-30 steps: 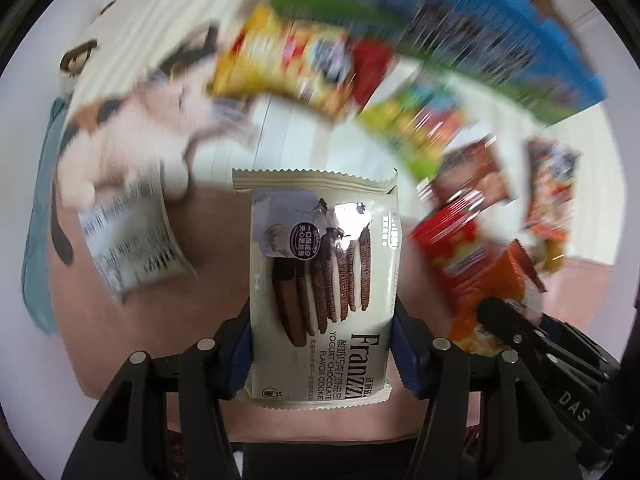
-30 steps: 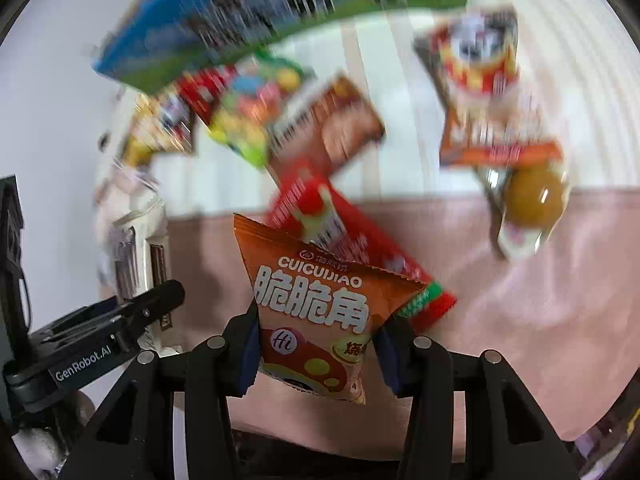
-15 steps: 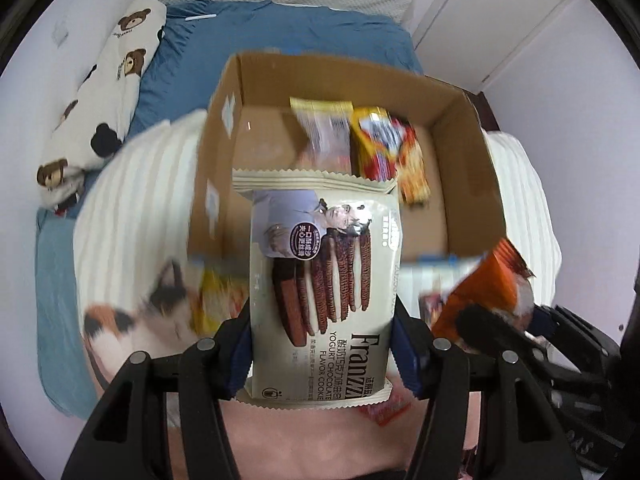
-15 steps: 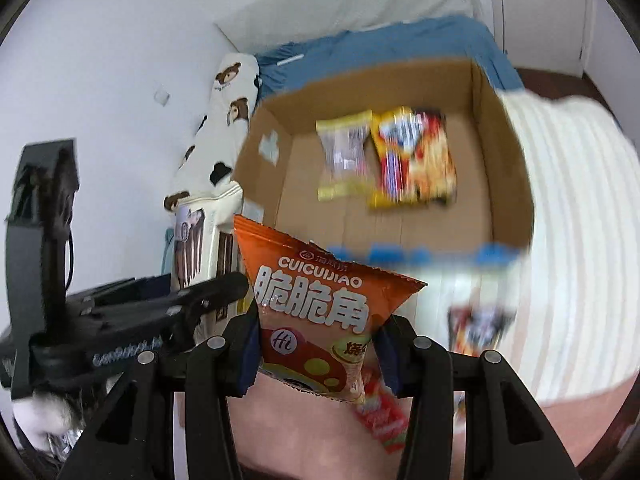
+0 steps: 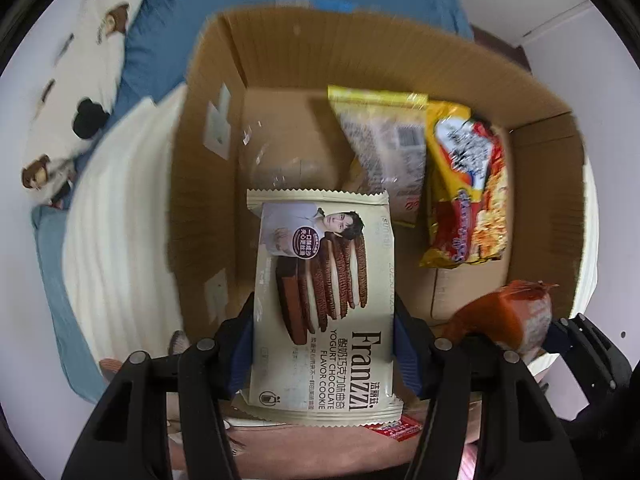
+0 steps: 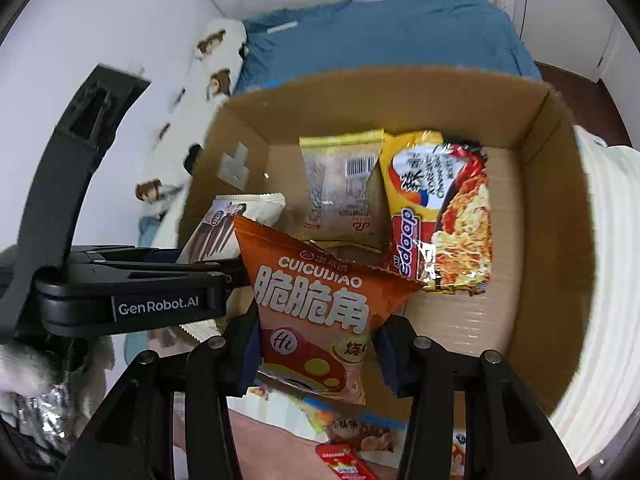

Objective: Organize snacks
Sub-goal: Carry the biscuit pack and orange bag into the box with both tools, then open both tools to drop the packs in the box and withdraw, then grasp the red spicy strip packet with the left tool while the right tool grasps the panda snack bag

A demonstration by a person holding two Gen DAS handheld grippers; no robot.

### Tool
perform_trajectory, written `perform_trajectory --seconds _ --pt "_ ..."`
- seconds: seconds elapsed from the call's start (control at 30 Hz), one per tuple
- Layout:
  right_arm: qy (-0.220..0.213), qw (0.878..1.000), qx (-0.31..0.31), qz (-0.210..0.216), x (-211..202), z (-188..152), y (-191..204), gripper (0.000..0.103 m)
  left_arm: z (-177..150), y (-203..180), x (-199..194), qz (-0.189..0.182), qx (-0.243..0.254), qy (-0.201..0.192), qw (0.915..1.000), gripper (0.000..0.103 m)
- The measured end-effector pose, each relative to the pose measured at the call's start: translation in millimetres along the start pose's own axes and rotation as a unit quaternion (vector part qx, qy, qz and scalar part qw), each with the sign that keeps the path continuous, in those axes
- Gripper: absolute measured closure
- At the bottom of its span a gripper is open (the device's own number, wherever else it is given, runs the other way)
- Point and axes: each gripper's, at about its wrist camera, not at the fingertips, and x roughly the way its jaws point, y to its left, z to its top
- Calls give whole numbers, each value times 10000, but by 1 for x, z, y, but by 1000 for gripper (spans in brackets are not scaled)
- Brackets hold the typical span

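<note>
My left gripper point(image 5: 323, 344) is shut on a cream Franzzi chocolate cookie pack point(image 5: 320, 292), held over the near left part of an open cardboard box point(image 5: 208, 152). My right gripper point(image 6: 316, 354) is shut on an orange Cuicuijiao snack bag point(image 6: 316, 300), held above the box's point(image 6: 552, 208) near edge. Inside the box lie a yellow clear-wrapped pack point(image 5: 384, 148) point(image 6: 344, 184) and a yellow instant noodle packet point(image 5: 466, 184) point(image 6: 440, 208). The left gripper point(image 6: 132, 280) with the cookie pack point(image 6: 224, 224) shows at the left of the right wrist view. The orange bag point(image 5: 508, 316) shows at the lower right of the left wrist view.
The box sits on a cream ribbed blanket point(image 5: 116, 208) point(image 6: 608, 280) on a blue bed point(image 6: 380, 36), with a bear-print pillow point(image 5: 80, 80) along the wall. Loose snack packets point(image 6: 352, 432) lie below the box's near edge, on a pink cloth point(image 6: 280, 452).
Both grippers have carried their packs away from the scattered snacks and over to the cardboard box; the box now fills both views and is closer than half a second ago.
</note>
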Motion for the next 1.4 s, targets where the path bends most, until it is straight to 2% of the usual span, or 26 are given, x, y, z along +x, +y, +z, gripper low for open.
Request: perform_trajectory --seconds 0.2,0.27,0.3,0.33,0.43,0.5,0.77,0.9,1.0,1.13,1.23,1.4 --pt "641 9978 145 69 46 3 -8 50 1 4 30 131 -18 357 9993 45" --pt "1008 9945 267 56 62 5 -12 39 1 7 37 42 -118 534 9985 46" --pt "1121 9933 278 8 68 5 -13 17 1 8 39 -4 -162 538 9984 45" --pt "1153 9929 285 -13 71 5 -15 7 1 8 38 6 -151 475 9988 41" --pt "1179 9925 266 -184 73 5 -17 7 0 6 33 83 -62 367 9993 14" --pt "1181 9924 294 -184 72 4 -18 6 3 5 29 136 -36 292 9995 14" --pt "862 9937 328 -645 48 -1 -26 5 -5 0 10 87 -61 -60 9999 14" --pt "626 9945 387 -738 22 -8 -30 5 -16 -4 -9 -10 -165 -533 9984 14" --pt "343 9948 421 -857 3 -16 -31 5 -29 -5 -33 -13 -213 -1091 9938 14" --pt "-10 9946 452 -933 -22 -28 -30 5 -46 -10 -59 38 -256 -1582 9871 14" --pt "-241 9942 504 -919 -42 -39 -27 5 -57 -3 -69 93 -238 -1834 9827 14" --pt "-669 9926 542 -860 -72 -63 -18 5 -96 0 -90 154 -207 -2247 9741 14"
